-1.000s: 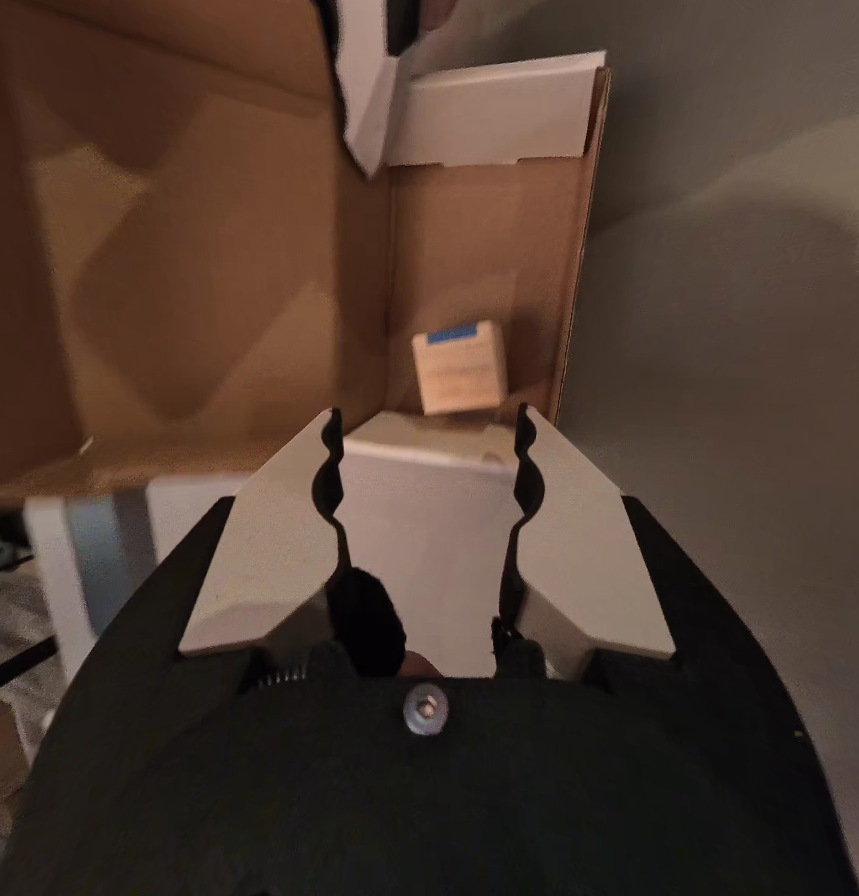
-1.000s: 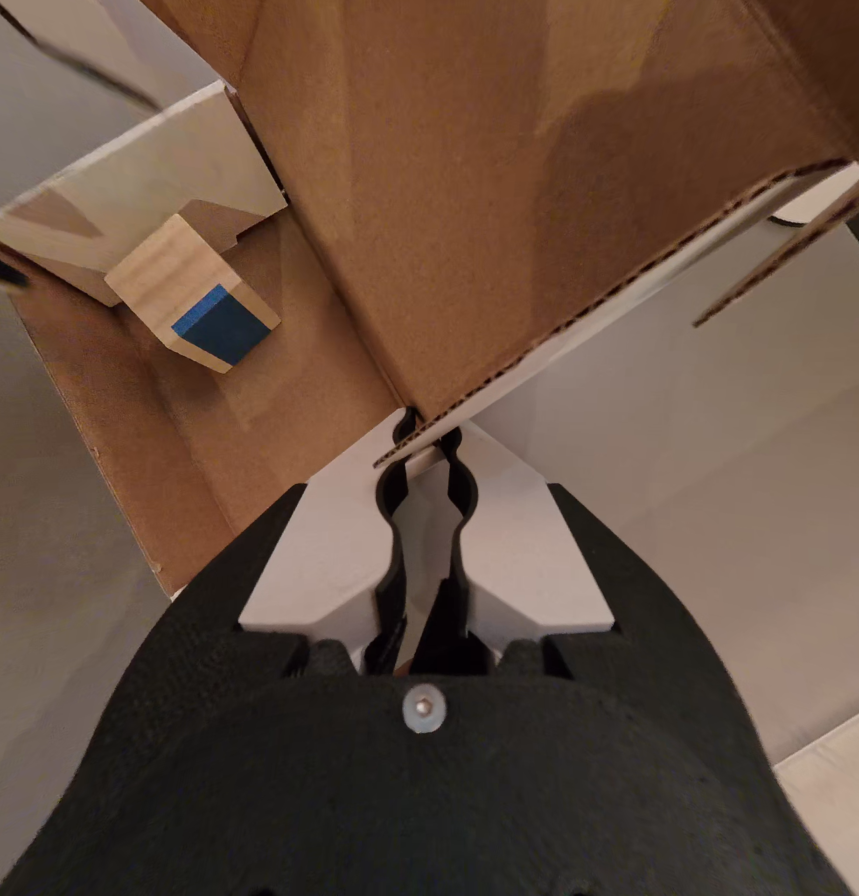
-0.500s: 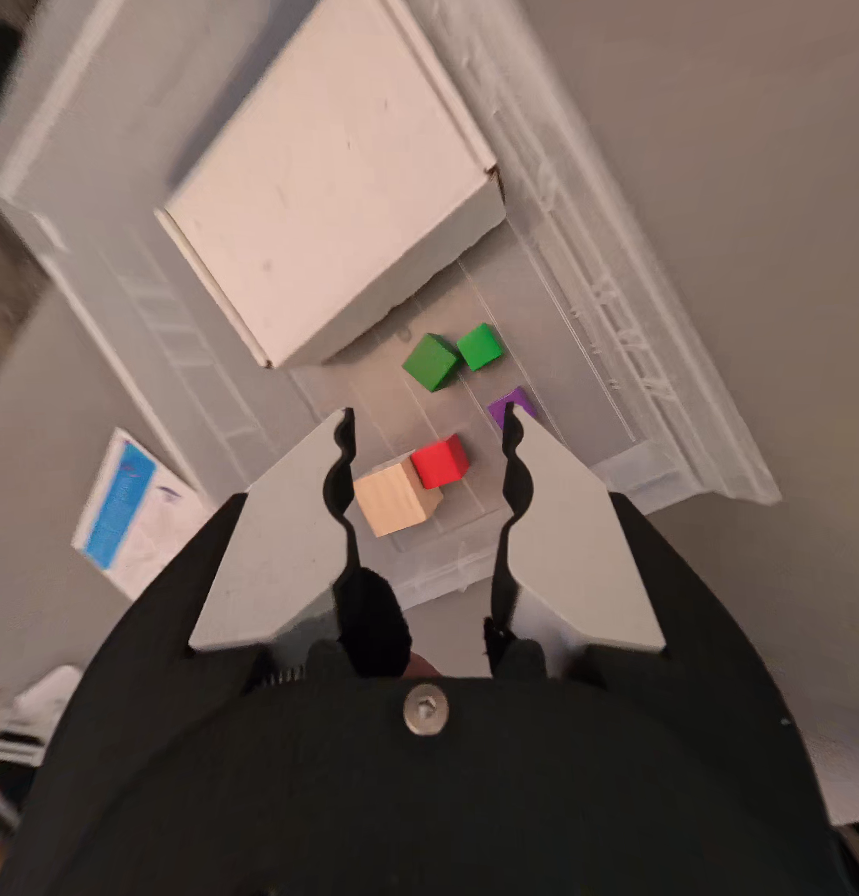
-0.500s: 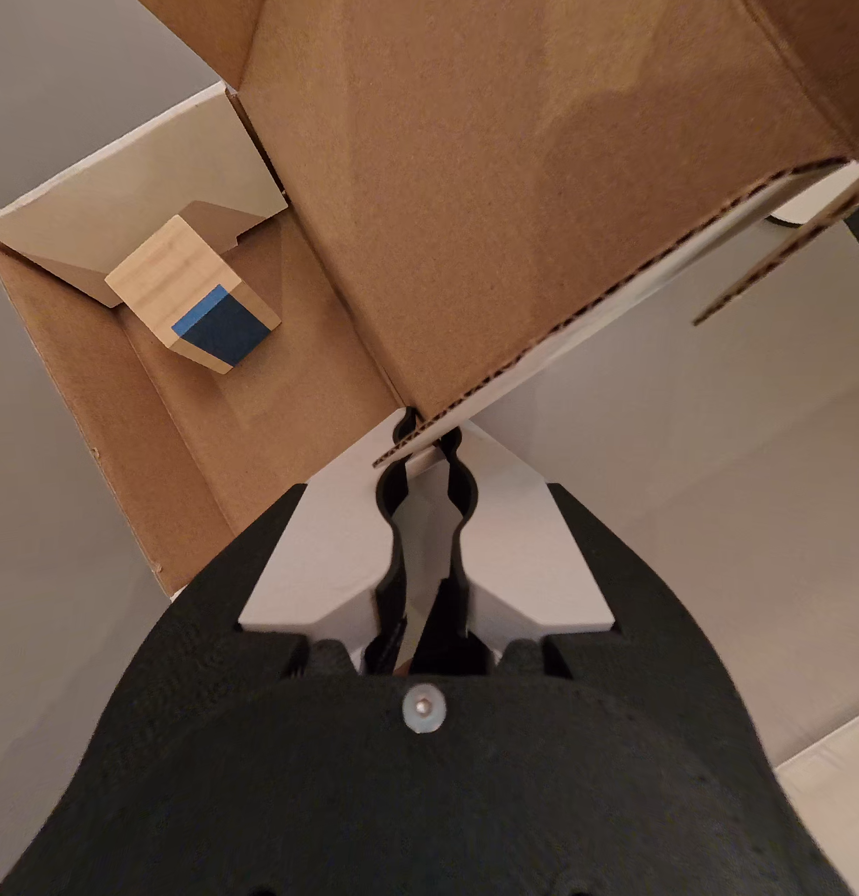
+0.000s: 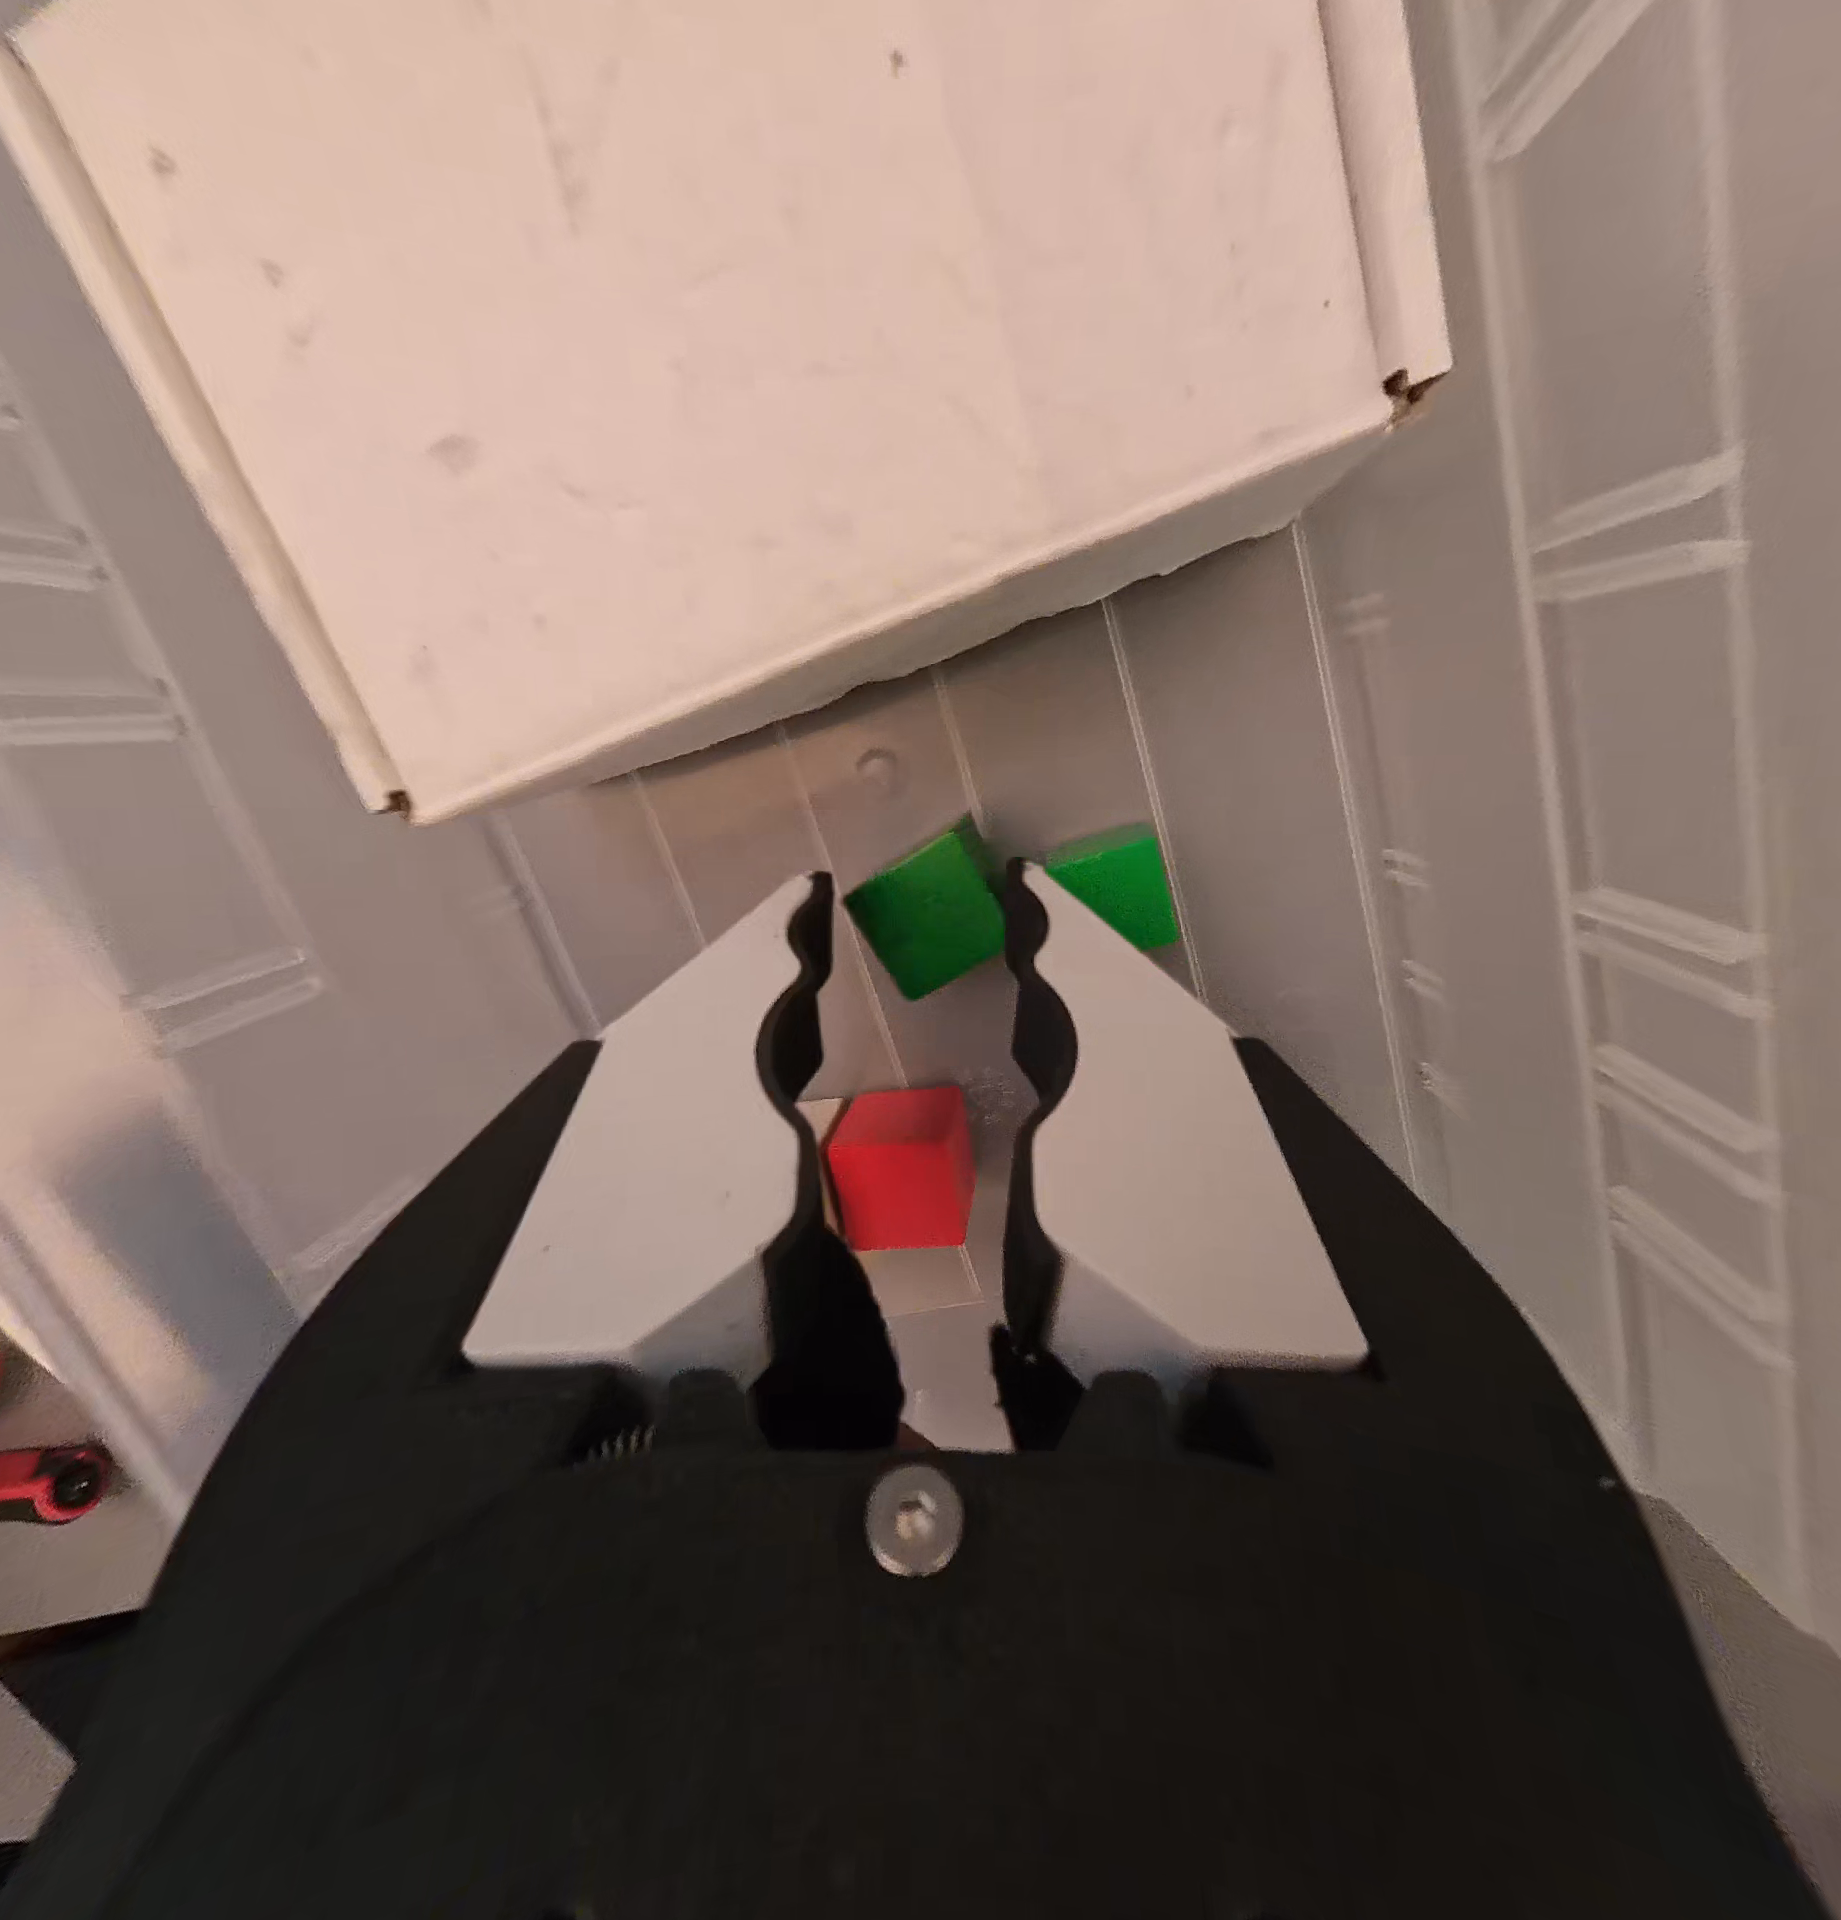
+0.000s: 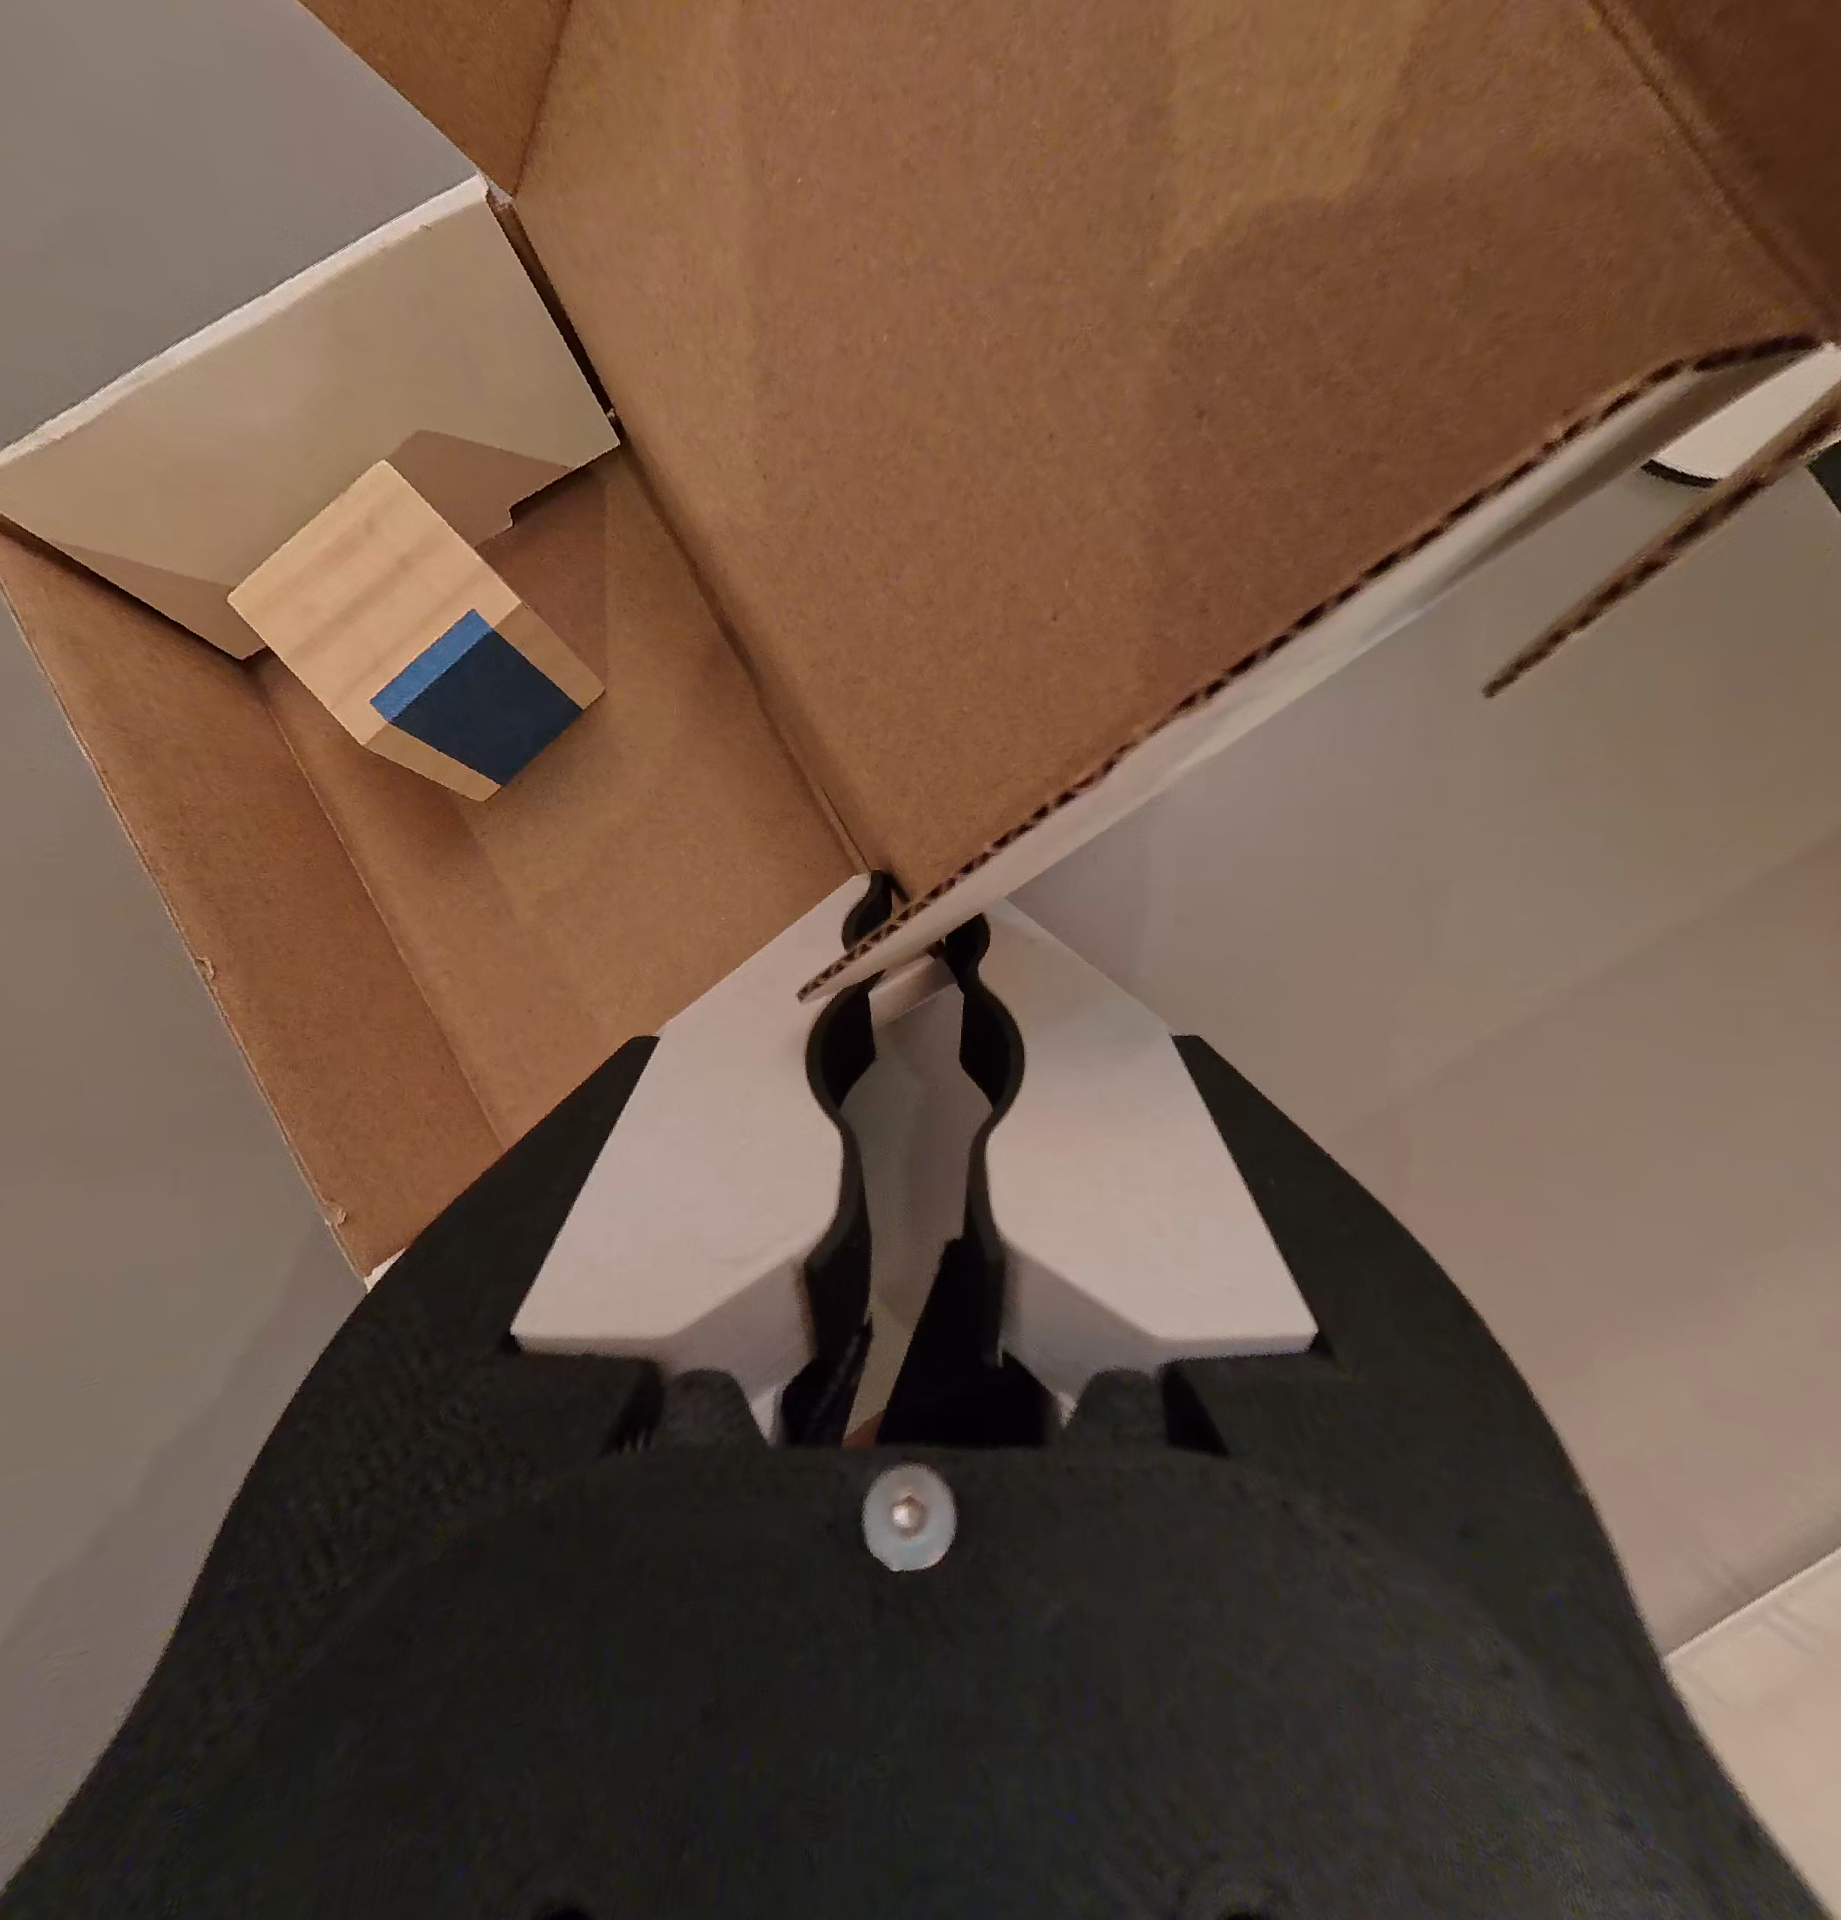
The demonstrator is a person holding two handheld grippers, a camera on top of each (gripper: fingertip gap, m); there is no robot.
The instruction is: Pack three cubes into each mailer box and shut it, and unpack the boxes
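In the left wrist view, the left gripper (image 5: 911, 899) hangs over a clear plastic bin (image 5: 1643, 727), its jaws spread and holding nothing. A red cube (image 5: 898, 1164) lies on the bin floor in the gap between the fingers, nearer their roots than their tips, so the gripper looks lined up to come down on a cube. A green cube (image 5: 926, 914) sits just past the fingertips, with a second green cube (image 5: 1113, 885) just to its right, partly hidden by the right finger. A closed white mailer box (image 5: 687, 364) takes up the far part of the bin and overhangs the floor near the green cubes, leaving little room on that side. Red-and-black tools (image 5: 22, 1465) lie outside the bin at lower left.

In the right wrist view, the right gripper (image 6: 911, 920) is clamped on the corrugated edge of the lid (image 6: 1103, 468) of an open mailer box (image 6: 303, 987), seemingly to hold it up so the box stays open for loading. Inside, a wooden cube with a blue face (image 6: 417, 629) rests in the far corner against a folded white flap (image 6: 303, 416). Two more cubes are wanted here. The raised lid hides whatever lies behind it.
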